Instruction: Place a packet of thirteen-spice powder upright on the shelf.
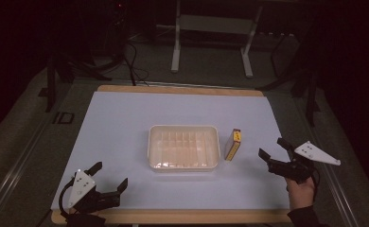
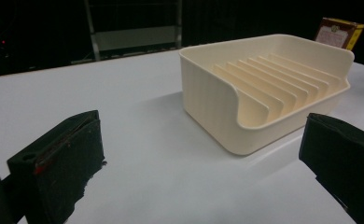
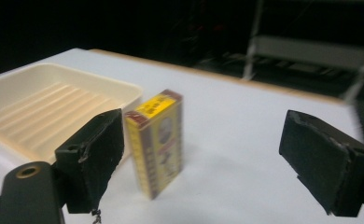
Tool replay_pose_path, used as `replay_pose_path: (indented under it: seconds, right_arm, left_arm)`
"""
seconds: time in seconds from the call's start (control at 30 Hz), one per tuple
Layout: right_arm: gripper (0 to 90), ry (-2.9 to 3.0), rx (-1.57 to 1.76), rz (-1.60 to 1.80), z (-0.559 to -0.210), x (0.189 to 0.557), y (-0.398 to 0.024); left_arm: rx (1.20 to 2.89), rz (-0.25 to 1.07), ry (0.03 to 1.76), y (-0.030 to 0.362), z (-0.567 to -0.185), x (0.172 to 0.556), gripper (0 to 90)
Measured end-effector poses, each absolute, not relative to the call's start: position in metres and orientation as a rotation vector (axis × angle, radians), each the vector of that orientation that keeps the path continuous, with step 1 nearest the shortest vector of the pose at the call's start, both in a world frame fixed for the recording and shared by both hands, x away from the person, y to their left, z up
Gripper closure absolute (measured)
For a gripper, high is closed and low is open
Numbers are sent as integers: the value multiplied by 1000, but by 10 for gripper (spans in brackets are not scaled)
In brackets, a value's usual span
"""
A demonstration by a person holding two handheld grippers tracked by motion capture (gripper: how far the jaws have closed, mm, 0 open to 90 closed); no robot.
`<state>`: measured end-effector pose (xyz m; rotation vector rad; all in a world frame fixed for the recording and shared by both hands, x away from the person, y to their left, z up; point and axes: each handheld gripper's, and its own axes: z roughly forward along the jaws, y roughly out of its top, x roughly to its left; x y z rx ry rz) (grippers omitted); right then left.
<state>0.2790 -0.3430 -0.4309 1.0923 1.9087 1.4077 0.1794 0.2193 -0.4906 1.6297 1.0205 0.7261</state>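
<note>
My left gripper (image 1: 106, 178) is sitting closest to the camera, down near the front edge of the table (image 1: 126, 118), off the tray's front-left corner, and its jaws are standing wide apart with nothing between them. In the left gripper view I'm looking across bare white tabletop (image 2: 138, 154) at the tray (image 2: 264, 88), with the little box (image 2: 339, 31) peeking over its far wall.

The tray (image 1: 184, 147) is my landmark here: cream plastic, rectangular, rounded corners, with a row of low ribs running across its floor.

The box (image 1: 233, 144) is standing on edge just beside the tray's right wall, apart from it, not touching as far as I'm seeing. It's a small, slim carton, yellow on the faces with dark maroon edging and some print I can't read; in the right gripper view it (image 3: 157, 142) is looking a bit blurred.

My right gripper (image 1: 273, 150) is hovering to the right of the box, farther from the tray, jaws spread open and pointing at it. Nothing is being gripped; the box is sitting ahead of the jaws.
</note>
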Motion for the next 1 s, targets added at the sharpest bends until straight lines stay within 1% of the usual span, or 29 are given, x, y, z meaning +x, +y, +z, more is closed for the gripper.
replay_pose_path:
  seconds: [0.17, 0.23, 0.3, 0.47, 0.6, 0.7, 1.0]
  right_arm:
    - [118, 1970, 1041, 1284, -422, 293, -350]
    - [120, 2015, 1041, 1250, -420, 299, -353]
    - [141, 2085, 1025, 1231, -419, 304, -354]
    - [141, 2312, 1009, 1217, -418, 316, -359]
    - [141, 2475, 970, 1201, -423, 323, -364]
    - [141, 2708, 880, 1165, -439, 328, -367]
    - [142, 2988, 624, 1058, -467, 323, -361]
  left_arm:
    - [1632, 725, 1022, 220, -491, 179, 1]
    - [1631, 724, 1024, 220, -491, 180, 1]
    - [1631, 724, 1026, 220, -491, 180, 1]
    - [1639, 723, 1031, 220, -492, 180, 1]
    - [1640, 720, 1031, 220, -492, 180, 1]
    - [1641, 719, 1032, 220, -492, 180, 1]
    - [1644, 717, 1034, 220, -492, 181, 1]
